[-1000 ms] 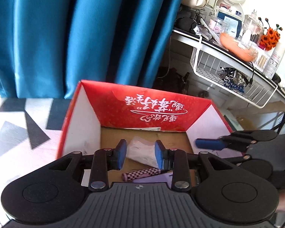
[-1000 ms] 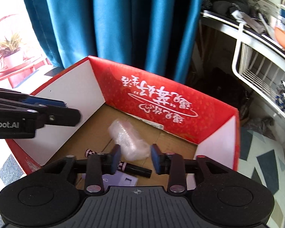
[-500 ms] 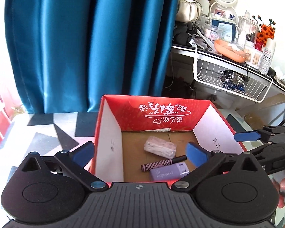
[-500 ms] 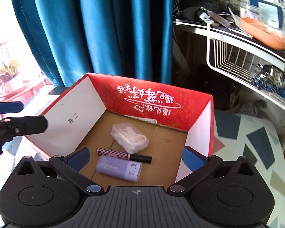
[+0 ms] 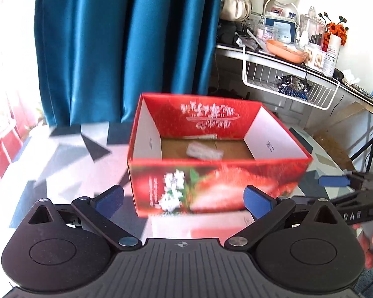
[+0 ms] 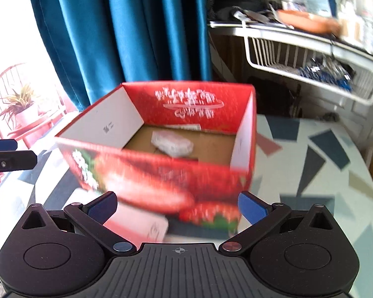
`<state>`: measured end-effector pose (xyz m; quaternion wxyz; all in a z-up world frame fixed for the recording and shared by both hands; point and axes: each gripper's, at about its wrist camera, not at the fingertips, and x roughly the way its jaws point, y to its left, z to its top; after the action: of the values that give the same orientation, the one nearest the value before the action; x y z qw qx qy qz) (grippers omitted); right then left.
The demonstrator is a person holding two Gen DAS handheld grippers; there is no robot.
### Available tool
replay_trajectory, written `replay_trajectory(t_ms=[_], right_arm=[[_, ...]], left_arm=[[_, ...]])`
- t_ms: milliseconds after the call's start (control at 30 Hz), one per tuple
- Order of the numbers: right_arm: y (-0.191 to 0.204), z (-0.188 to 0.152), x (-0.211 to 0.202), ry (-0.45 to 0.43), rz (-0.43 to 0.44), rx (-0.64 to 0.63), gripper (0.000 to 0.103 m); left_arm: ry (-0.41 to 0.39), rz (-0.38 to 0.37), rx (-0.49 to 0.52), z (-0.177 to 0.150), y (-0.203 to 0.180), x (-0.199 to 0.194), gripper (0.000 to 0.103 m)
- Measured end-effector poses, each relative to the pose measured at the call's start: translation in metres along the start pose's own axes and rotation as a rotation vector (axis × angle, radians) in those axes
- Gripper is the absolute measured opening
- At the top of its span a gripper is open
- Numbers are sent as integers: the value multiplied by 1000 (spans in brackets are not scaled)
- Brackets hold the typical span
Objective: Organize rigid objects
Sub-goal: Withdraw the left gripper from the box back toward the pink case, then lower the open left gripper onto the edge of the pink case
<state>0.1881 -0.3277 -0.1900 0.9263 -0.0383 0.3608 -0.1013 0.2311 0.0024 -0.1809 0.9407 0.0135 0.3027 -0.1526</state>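
Note:
A red strawberry-print cardboard box (image 5: 211, 183) stands on the patterned table; it also shows in the right wrist view (image 6: 161, 173). Inside it lies a clear plastic-wrapped packet (image 5: 204, 152), also seen in the right wrist view (image 6: 172, 144); the box's near wall hides whatever else is inside. My left gripper (image 5: 184, 202) is open and empty, held back in front of the box. My right gripper (image 6: 177, 204) is open and empty, also in front of the box. The right gripper's fingers (image 5: 335, 181) show at the right edge of the left wrist view.
A white card or paper (image 6: 146, 226) lies on the table just before the box. A blue curtain (image 5: 126, 49) hangs behind. A cluttered desk with a white wire basket (image 5: 291, 87) stands at the back right. The patterned tabletop (image 6: 310, 164) extends right.
Both grippers opened over the box about a second ago and have since pulled back out of it. The box's outer front wall now shows, and the pen and purple item are hidden.

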Motion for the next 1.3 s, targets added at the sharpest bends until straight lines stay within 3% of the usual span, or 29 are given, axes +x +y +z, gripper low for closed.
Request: replay_trajectory(t_ms=[133, 300, 467, 600, 933, 1033, 1300], right_arm=[[1, -36, -10, -28, 7, 17, 103], [9, -70, -15, -69, 1, 7, 103], [24, -103, -17, -84, 2, -74, 103], [32, -129, -18, -88, 25, -117, 103], [44, -137, -6, -33, 89, -155, 95], [41, -138, -1, -18, 96, -138, 92], [31, -141, 5, -37, 124, -84, 91]], left_arm=[[18, -10, -56, -22, 0, 2, 103], [42, 25, -58, -50, -6, 7, 103], [58, 43, -16, -76, -8, 7, 102], [71, 31, -54, -83, -1, 6, 102], [67, 23, -47, -90, -4, 5, 100], [76, 10, -42, -93, -4, 6, 91], [73, -19, -56, -92, -2, 9, 83]])
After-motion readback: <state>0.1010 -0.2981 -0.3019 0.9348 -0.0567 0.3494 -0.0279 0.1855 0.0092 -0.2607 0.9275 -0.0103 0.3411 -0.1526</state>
